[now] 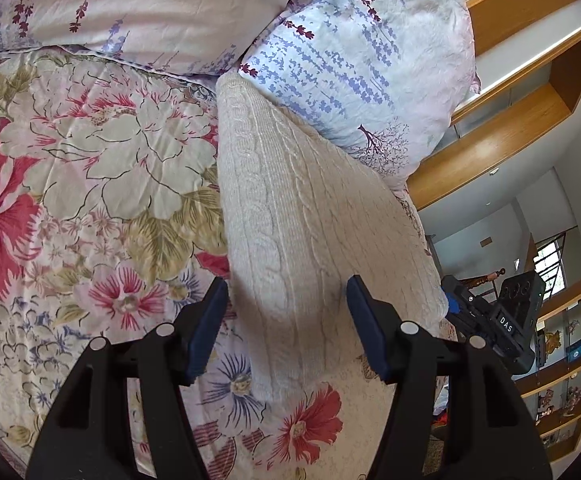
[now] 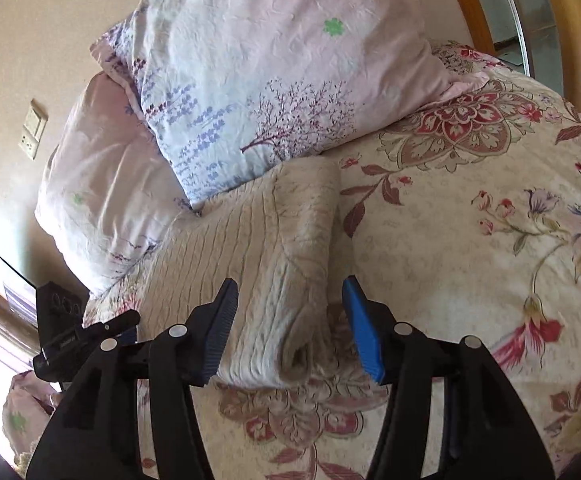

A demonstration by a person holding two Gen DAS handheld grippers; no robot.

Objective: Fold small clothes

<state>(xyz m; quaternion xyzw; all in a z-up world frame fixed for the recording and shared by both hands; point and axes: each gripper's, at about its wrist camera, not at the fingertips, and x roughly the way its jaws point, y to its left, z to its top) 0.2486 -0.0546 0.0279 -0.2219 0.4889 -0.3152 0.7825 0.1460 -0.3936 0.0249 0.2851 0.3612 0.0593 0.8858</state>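
A: Cream cable-knit sweater [image 1: 290, 240] is lying folded into a long strip on the floral quilt [image 1: 90, 168]. Which way is it running from the fingers?

B: Straight ahead of both. In the left wrist view the long axis is heading away from the left gripper [image 1: 286, 320], far end touching the lavender pillow [image 1: 354, 64]. The near end is sitting between the blue pads [image 1: 206, 328], slightly below them.

A: Jaws?

B: Left ones are standing wide apart, gripping nothing. Same for the right gripper [image 2: 290, 324]: spread, with the rolled near edge of the sweater [image 2: 274, 264] lying in the gap, pads not pinching it.

A: Which one is nearer?

B: Looks about even. Both are hovering over the same near end, the right one over the thicker folded edge, the left one over the flat side. Other gripper is showing at each frame's edge, just beside.

A: So the next move?

B: Probably closing on the near end and carrying it along that axis toward the pillow, I'm guessing.
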